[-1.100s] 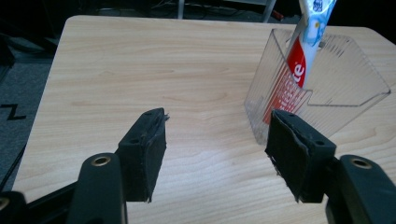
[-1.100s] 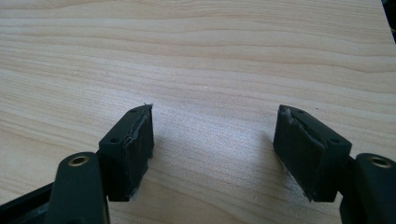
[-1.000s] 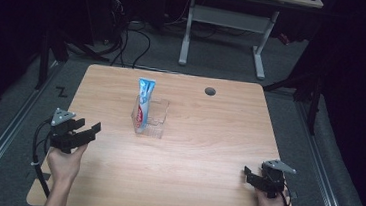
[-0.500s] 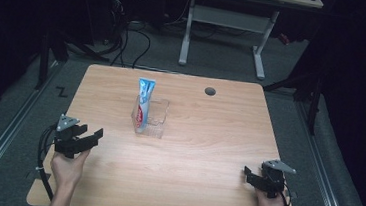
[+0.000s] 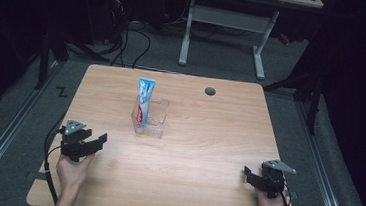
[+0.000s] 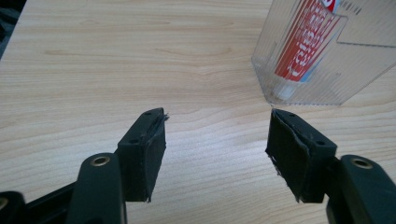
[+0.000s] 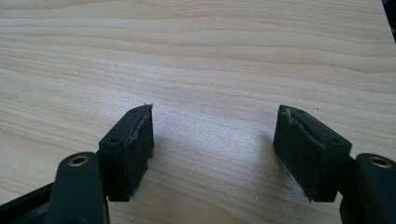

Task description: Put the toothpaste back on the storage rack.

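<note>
Change: left gripper (image 5: pixel 98 141) has come nearer the table's near edge and lower than a second ago; right gripper (image 5: pixel 248 175) has kept its place.
Left jaws: apart, nothing between them, bare table (image 6: pixel 140 60) under them.
Right jaws: apart and holding nothing, just over the wood.
Toothpaste tube (image 5: pixel 143 104): upright, leaning slightly, in the clear box (image 5: pixel 155 118) near the table's middle, toward 12 o'clock.
Box from left gripper: at about 1 o'clock, near but apart; in the left gripper view (image 6: pixel 327 56) it sits just beyond the right-hand jaw.
Box from right gripper: at about 10 o'clock, well apart.
</note>
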Action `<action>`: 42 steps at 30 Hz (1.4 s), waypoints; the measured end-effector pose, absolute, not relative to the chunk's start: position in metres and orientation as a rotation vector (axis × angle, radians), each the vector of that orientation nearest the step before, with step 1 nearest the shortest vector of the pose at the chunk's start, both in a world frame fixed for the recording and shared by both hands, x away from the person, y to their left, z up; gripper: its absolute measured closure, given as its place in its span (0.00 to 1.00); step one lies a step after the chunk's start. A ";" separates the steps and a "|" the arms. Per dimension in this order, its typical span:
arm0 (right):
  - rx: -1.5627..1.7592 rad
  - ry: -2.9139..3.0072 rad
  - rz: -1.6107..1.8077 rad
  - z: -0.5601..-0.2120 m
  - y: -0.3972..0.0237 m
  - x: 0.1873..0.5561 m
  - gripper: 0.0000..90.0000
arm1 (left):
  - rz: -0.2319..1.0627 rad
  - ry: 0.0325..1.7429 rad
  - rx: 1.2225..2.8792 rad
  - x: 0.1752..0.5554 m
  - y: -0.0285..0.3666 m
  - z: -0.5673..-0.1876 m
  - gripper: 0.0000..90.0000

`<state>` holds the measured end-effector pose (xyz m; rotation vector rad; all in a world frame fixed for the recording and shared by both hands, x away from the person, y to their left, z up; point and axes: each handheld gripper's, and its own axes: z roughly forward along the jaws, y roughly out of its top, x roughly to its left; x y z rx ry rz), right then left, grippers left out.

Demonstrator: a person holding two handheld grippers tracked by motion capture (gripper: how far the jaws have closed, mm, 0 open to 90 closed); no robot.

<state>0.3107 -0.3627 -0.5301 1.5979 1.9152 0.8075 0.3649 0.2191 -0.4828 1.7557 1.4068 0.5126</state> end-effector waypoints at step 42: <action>1.596 1.916 0.808 -0.530 -0.363 0.311 0.32 | 0.577 1.420 1.881 0.374 0.184 -0.526 0.43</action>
